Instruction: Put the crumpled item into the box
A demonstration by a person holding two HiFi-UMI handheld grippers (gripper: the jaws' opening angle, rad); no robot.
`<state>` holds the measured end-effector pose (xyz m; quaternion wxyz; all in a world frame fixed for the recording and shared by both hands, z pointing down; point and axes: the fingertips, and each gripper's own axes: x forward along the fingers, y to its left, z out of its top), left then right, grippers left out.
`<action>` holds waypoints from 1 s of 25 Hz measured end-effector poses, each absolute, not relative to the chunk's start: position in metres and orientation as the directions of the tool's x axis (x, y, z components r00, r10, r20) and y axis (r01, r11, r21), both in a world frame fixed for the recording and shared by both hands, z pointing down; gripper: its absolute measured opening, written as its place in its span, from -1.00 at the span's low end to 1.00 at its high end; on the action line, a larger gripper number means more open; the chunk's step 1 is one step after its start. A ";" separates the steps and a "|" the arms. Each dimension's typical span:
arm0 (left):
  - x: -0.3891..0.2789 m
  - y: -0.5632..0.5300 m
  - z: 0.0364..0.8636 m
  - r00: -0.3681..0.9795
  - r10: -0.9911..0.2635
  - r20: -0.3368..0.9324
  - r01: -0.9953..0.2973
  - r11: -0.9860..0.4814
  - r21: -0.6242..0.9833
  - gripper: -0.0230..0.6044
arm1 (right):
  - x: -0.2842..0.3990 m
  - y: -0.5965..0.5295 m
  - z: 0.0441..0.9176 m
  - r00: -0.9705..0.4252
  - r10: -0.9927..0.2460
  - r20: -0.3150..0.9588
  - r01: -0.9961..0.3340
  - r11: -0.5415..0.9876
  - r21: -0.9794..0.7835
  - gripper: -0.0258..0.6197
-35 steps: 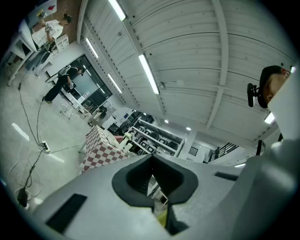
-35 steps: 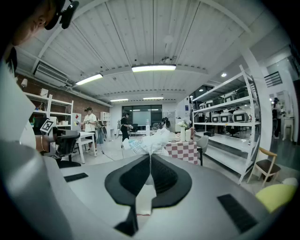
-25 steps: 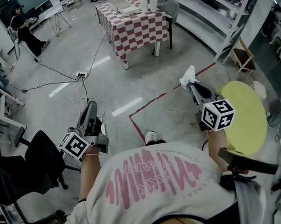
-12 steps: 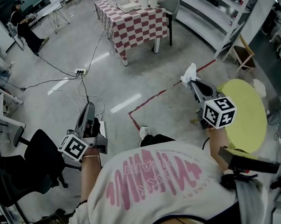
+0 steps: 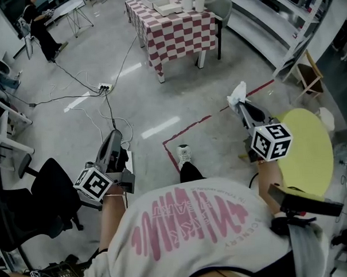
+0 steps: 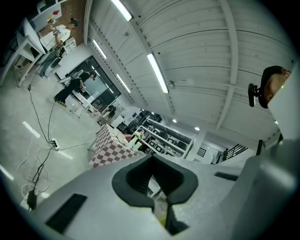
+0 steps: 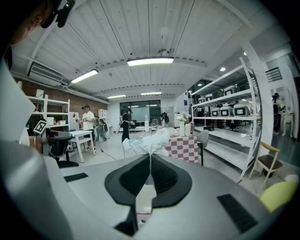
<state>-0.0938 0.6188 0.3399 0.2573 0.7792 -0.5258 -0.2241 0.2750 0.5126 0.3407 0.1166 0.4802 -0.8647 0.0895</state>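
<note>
Right gripper clamps the crumpled item at its tip.

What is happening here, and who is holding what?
A person holds a gripper in each hand. The right gripper is shut on a crumpled white item. The left gripper is shut and empty. A checkered table stands ahead; the item is not yet set down.

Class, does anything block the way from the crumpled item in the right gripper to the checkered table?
Nothing visible does. The right gripper is shut on the crumpled item; only floor with a red tape line lies before the checkered table.
</note>
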 end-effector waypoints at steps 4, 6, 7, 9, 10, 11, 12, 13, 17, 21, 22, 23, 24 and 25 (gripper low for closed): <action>-0.091 0.599 0.334 0.351 -0.933 -0.083 -0.717 -0.325 0.617 -0.90 | 0.270 0.489 0.342 -0.527 -0.804 0.275 -0.843 0.535 -0.053 -0.89; -0.092 0.590 0.331 0.340 -0.937 -0.083 -0.728 -0.318 0.607 -0.90 | 0.270 0.477 0.342 -0.530 -0.804 0.270 -0.842 0.537 -0.054 -0.89; -0.094 0.585 0.331 0.332 -0.940 -0.083 -0.732 -0.312 0.606 -0.90 | 0.269 0.470 0.342 -0.532 -0.803 0.268 -0.841 0.538 -0.055 -0.89; -0.100 0.575 0.329 0.320 -0.944 -0.085 -0.735 -0.303 0.607 -0.90 | 0.267 0.455 0.344 -0.537 -0.800 0.267 -0.838 0.543 -0.060 -0.89; -0.102 0.569 0.329 0.317 -0.945 -0.085 -0.735 -0.301 0.608 -0.90 | 0.265 0.446 0.345 -0.540 -0.799 0.266 -0.836 0.544 -0.062 -0.89; -0.104 0.563 0.328 0.316 -0.945 -0.083 -0.736 -0.299 0.607 -0.90 | 0.263 0.437 0.345 -0.542 -0.798 0.264 -0.835 0.546 -0.064 -0.89; -0.106 0.556 0.328 0.315 -0.946 -0.081 -0.737 -0.298 0.606 -0.90 | 0.262 0.428 0.346 -0.543 -0.798 0.261 -0.835 0.547 -0.066 -0.89; -0.107 0.548 0.328 0.315 -0.946 -0.081 -0.739 -0.298 0.604 -0.90 | 0.260 0.418 0.346 -0.545 -0.797 0.260 -0.834 0.548 -0.067 -0.89; -0.114 0.512 0.326 0.320 -0.943 -0.094 -0.755 -0.314 0.576 -0.90 | 0.253 0.377 0.351 -0.552 -0.795 0.253 -0.829 0.554 -0.069 -0.89; -0.121 0.462 0.331 0.306 -0.949 -0.078 -0.767 -0.294 0.570 -0.90 | 0.249 0.325 0.358 -0.544 -0.801 0.251 -0.837 0.540 -0.089 -0.89; -0.122 0.449 0.332 0.303 -0.950 -0.075 -0.764 -0.289 0.577 -0.90 | 0.248 0.312 0.358 -0.542 -0.802 0.251 -0.838 0.538 -0.090 -0.89; -0.124 0.436 0.332 0.302 -0.950 -0.074 -0.762 -0.287 0.580 -0.90 | 0.248 0.299 0.357 -0.541 -0.803 0.250 -0.839 0.537 -0.089 -0.89; -0.125 0.422 0.331 0.303 -0.950 -0.075 -0.761 -0.289 0.581 -0.90 | 0.247 0.286 0.357 -0.540 -0.804 0.250 -0.839 0.536 -0.088 -0.89; -0.127 0.408 0.330 0.306 -0.949 -0.078 -0.760 -0.293 0.581 -0.90 | 0.246 0.273 0.357 -0.537 -0.806 0.251 -0.841 0.533 -0.088 -0.89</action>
